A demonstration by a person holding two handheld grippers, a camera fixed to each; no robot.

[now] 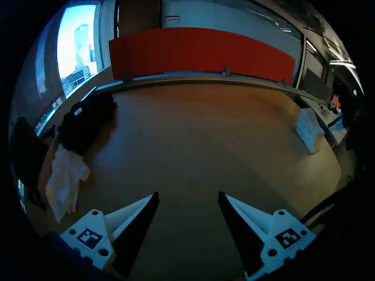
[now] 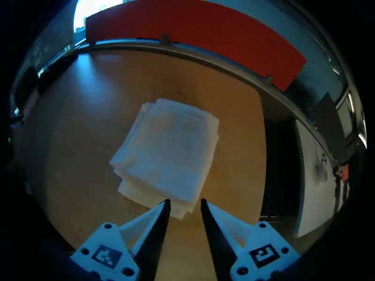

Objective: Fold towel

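Left gripper [image 1: 188, 196] gaped wide, empty, one crumpled towel [image 1: 65, 180] lying nearby. Right gripper [image 2: 183, 202], narrowly parted, held nothing at one folded stack [image 2: 168, 157].

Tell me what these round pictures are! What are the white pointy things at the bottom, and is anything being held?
The pointy things are the fingers of two grippers, tools a person holds, one in each hand. A small camera rides on each and looks along its fingers. The left gripper view shows the left gripper, fingers wide apart, over a wooden table with a crumpled white cloth and a dark bag near its edge. The right gripper view shows the right gripper, fingers closer together, right at the edge of a neat pile of folded towels. Neither gripper holds anything.
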